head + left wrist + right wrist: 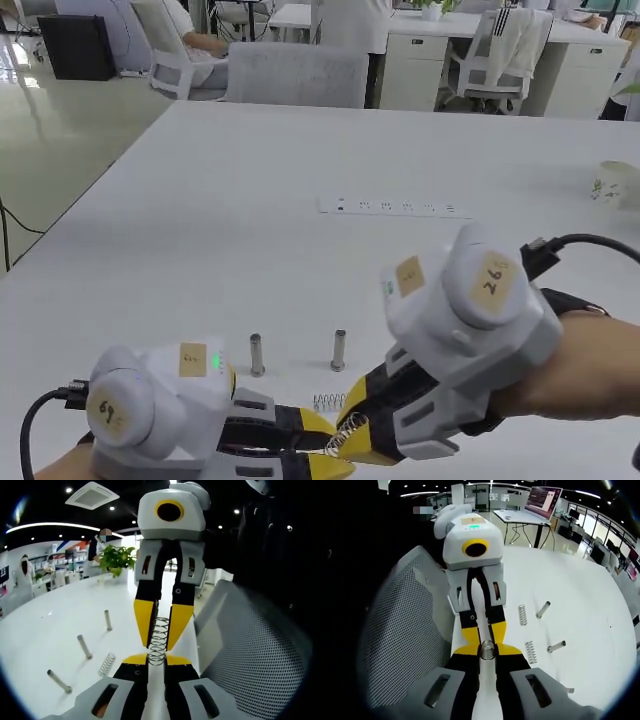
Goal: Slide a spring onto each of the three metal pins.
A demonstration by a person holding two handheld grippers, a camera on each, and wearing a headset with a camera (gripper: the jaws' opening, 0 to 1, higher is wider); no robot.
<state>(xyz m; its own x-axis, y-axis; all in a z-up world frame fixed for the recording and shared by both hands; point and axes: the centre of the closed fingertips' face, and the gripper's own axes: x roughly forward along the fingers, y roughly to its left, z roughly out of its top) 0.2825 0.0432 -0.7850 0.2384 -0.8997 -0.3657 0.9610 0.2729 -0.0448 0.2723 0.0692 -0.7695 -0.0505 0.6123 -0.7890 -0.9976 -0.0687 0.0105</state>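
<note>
A small steel spring (343,432) hangs between my two grippers just above the near table edge. My left gripper (156,661) is shut on one end of the spring (159,637). My right gripper (487,654) faces it and is shut on the same spring (487,650), seen end-on. In the left gripper view the right gripper (159,645) comes down from above, its yellow fingertips (144,620) pressed against the coils. Two upright metal pins (256,355) (338,350) stand just beyond the grippers. A third pin (59,681) stands nearer the left gripper. A loose spring (328,402) lies on the table.
A second loose spring (522,614) lies by a pin (543,609). A white power strip (395,207) sits mid-table and a cup (612,185) at the far right. A mesh chair back (250,650) stands close beside the table edge. People sit at desks beyond.
</note>
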